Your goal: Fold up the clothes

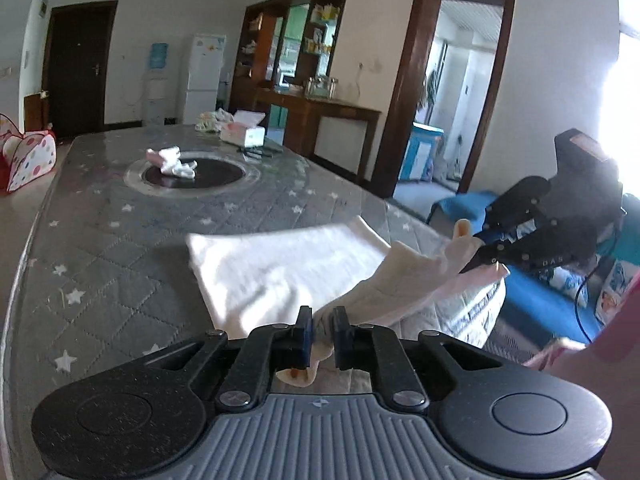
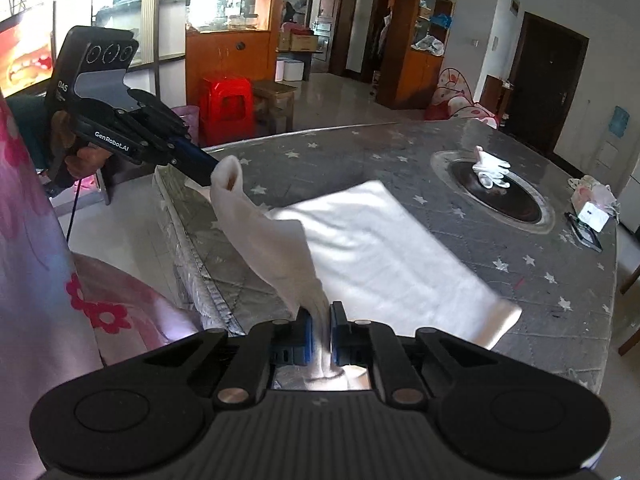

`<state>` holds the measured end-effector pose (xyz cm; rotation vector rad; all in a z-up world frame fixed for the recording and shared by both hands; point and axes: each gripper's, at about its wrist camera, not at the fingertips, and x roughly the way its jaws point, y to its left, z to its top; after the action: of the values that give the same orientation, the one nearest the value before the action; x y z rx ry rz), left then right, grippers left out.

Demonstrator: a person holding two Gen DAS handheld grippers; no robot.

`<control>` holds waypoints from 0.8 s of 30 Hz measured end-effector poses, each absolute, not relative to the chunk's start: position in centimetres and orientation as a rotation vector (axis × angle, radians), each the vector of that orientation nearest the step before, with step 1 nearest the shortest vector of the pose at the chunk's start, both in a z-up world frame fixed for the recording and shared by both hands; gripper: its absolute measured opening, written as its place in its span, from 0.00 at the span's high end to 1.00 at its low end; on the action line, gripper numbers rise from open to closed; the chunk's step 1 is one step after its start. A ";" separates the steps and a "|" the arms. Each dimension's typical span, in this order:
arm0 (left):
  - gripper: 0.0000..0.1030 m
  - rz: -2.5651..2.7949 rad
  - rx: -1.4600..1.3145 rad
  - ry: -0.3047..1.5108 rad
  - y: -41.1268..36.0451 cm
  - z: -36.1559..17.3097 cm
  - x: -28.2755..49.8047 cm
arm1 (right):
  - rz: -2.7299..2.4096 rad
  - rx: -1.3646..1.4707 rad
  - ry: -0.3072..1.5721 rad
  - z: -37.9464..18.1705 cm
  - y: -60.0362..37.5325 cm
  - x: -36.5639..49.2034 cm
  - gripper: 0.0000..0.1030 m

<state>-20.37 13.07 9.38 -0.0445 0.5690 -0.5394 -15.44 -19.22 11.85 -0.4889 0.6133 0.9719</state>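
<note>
With each hand-held gripper, left [image 1: 322, 330] and right [image 2: 319, 330], clenched on the cloth [image 2: 380, 248], carry both corners level across the table [image 2: 560, 264].

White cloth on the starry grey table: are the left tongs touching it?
Touching. The left wrist view shows the left tongs pinching the white cloth between their blue pads.

White walls [image 1: 168, 12], dark door [image 1: 78, 68], red stool [image 2: 226, 104]
</note>
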 end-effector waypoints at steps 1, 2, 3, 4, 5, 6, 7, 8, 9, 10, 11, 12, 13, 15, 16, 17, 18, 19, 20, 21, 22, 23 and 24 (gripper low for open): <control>0.89 -0.535 -0.047 0.564 13.0 9.5 -19.8 | 0.960 -0.479 0.611 12.1 -19.2 -15.0 0.93; 0.89 -0.531 -0.050 0.559 13.0 9.6 -19.2 | 0.948 -0.466 0.610 12.3 -19.3 -14.4 0.93; 0.89 -0.525 -0.053 0.557 13.0 9.7 -18.3 | 0.935 -0.456 0.607 12.4 -19.3 -13.7 0.93; 0.89 -0.522 -0.048 0.550 13.0 9.8 -17.4 | 0.922 -0.447 0.604 12.6 -19.3 -13.0 0.94; 0.89 -0.518 -0.044 0.544 13.0 9.9 -16.5 | 0.911 -0.433 0.605 12.6 -19.3 -12.0 0.94; 0.90 -0.514 -0.040 0.538 13.0 10.0 -15.5 | 0.900 -0.418 0.607 12.7 -19.3 -10.8 0.95; 0.90 -0.510 -0.035 0.532 13.0 10.0 -14.5 | 0.890 -0.403 0.608 12.7 -19.3 -9.7 0.95; 0.90 -0.506 -0.031 0.534 12.9 10.1 -13.3 | 0.879 -0.388 0.610 12.7 -19.3 -8.5 0.95; 0.90 -0.505 -0.027 0.540 12.9 10.1 -12.0 | 0.867 -0.384 0.609 12.7 -19.3 -7.6 0.95; 0.90 -0.496 -0.022 0.546 12.8 10.0 -10.6 | 0.855 -0.382 0.610 12.5 -19.1 -6.6 0.96; 0.91 -0.488 -0.017 0.553 12.6 9.9 -9.3 | 0.842 -0.379 0.614 12.2 -18.9 -5.7 0.96; 0.92 -0.490 -0.015 0.562 12.5 9.6 -8.0 | 0.830 -0.374 0.619 11.8 -18.7 -4.8 0.96; 0.92 -0.477 -0.007 0.565 12.3 9.3 -6.8 | 0.817 -0.370 0.624 11.5 -18.6 -3.9 0.96; 0.92 -0.463 0.001 0.579 12.0 8.6 -4.3 | 0.787 -0.362 0.631 10.5 -18.3 -2.2 0.96; 0.92 -0.455 0.000 0.587 11.8 8.0 -3.4 | 0.774 -0.357 0.635 9.9 -18.2 -1.5 0.96; 0.98 -0.444 0.004 0.596 11.6 7.4 -2.3 | 0.760 -0.353 0.639 9.3 -18.0 -0.7 0.96; 0.98 -0.432 0.009 0.604 11.4 6.8 -1.3 | 0.746 -0.348 0.643 8.6 -17.9 0.0 0.96; 0.98 -0.416 0.020 0.606 11.3 6.2 -0.7 | 0.728 -0.330 0.668 7.8 -17.9 0.9 0.96; 0.98 -0.391 0.024 0.619 11.2 5.4 0.0 | 0.709 -0.311 0.695 6.9 -17.9 1.8 0.95; 0.97 -0.384 0.003 0.638 11.3 4.8 0.6 | 0.689 -0.297 0.716 6.1 -17.9 2.4 0.92; 0.97 -0.379 -0.033 0.646 11.7 4.6 0.7 | 0.672 -0.287 0.733 5.4 -18.0 2.9 0.89; 0.97 -0.373 -0.068 0.652 12.1 4.5 0.8 | 0.667 -0.274 0.743 5.0 -18.2 3.1 0.89; 0.97 -0.367 -0.104 0.659 12.5 4.3 0.8 | 0.663 -0.260 0.751 4.7 -18.4 3.3 0.86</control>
<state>0.84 12.51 4.29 -0.1044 0.6593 -0.3673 3.34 -18.43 4.67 -0.2603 0.7513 0.6628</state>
